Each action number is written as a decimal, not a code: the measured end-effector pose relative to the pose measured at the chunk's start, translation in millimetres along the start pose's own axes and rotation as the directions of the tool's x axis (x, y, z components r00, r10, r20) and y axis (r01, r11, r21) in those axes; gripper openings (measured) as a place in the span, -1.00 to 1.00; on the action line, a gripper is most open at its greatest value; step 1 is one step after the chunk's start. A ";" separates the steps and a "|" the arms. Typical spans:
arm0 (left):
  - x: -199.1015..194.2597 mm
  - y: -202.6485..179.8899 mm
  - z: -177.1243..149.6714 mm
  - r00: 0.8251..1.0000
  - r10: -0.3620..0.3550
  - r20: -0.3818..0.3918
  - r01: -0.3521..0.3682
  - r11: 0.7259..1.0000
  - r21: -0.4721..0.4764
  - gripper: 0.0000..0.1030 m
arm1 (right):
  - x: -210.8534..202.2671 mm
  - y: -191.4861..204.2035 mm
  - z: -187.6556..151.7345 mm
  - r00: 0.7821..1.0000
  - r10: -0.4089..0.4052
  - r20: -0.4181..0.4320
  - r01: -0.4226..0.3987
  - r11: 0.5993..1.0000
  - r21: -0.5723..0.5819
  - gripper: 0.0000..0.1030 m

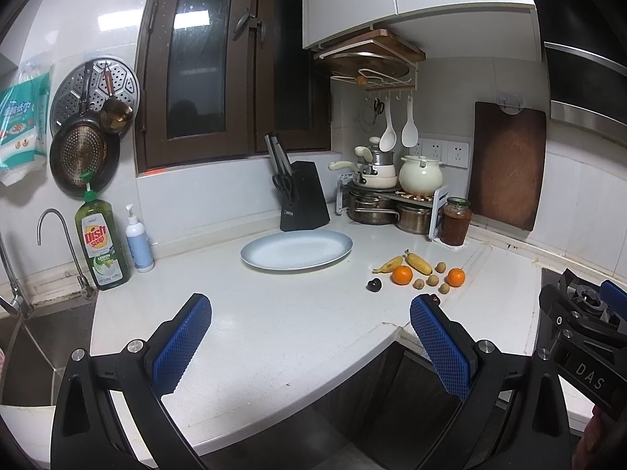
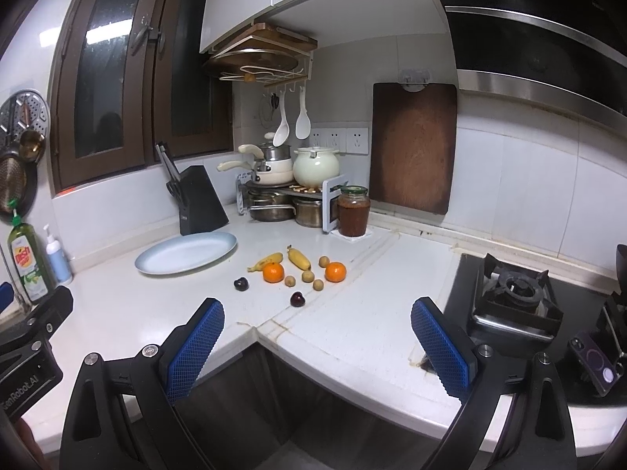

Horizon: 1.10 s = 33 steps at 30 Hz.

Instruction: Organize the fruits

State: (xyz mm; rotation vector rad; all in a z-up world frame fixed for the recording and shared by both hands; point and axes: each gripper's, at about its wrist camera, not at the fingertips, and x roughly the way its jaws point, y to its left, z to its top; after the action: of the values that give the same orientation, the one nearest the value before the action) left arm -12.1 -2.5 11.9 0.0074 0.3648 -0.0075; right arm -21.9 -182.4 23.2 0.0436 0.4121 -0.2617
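Between the blue pads (image 1: 182,342) of the left gripper (image 1: 309,313) nothing is held; its jaws stand wide apart above the front edge of the worktop (image 1: 274,333). The right gripper (image 2: 317,317) is likewise spread wide and empty, hanging over the inner front corner of the worktop, near the hob (image 2: 513,301).

Past the fingers, toward the back corner, the fruit lies loose: two bananas (image 2: 299,258), two oranges (image 2: 273,272), a few small brown fruits (image 2: 308,275) and two dark plums (image 2: 297,299), one of them nearest the front edge. Beside them on the left, toward the back edge, sits a plate (image 2: 156,264), bare. A jar (image 2: 353,211) and stacked pots (image 2: 274,203) stand just behind the fruit; a knife block (image 2: 202,203) stands behind the plate.

Nothing appears sorted yet, and the plate looks the likely target. The round fruits are the risk: a pad that nudges one off-centre could send it rolling, and the near plum sits closest to the front edge. The small brown fruits lie close together and beside the oranges, so wide jaws lowered on one may knock its neighbours. A banana gripped too hard could bruise or split. Both grippers reaching for the cluster at once could collide.
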 end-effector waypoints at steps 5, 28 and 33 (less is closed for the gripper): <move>-0.1 -1.3 0.3 1.000 -0.005 -0.001 0.005 1.000 0.001 1.00 | 0.0 -0.7 -0.8 1.000 0.000 0.001 0.000 1.000 0.000 0.89; 4.9 -10.4 1.8 1.000 -0.006 -0.002 0.006 1.000 0.007 1.00 | 4.0 -5.0 3.6 1.000 -0.003 0.000 0.003 1.000 0.004 0.89; 4.1 -8.9 1.4 1.000 -0.007 -0.003 0.007 1.000 0.006 1.00 | 5.4 -6.6 4.4 1.000 -0.003 0.000 0.003 1.000 0.005 0.89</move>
State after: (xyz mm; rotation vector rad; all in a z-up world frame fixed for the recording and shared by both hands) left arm -7.9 -11.4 11.6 0.0121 0.3682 -0.0157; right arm -17.2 -190.6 25.1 0.0484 0.4114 -0.2654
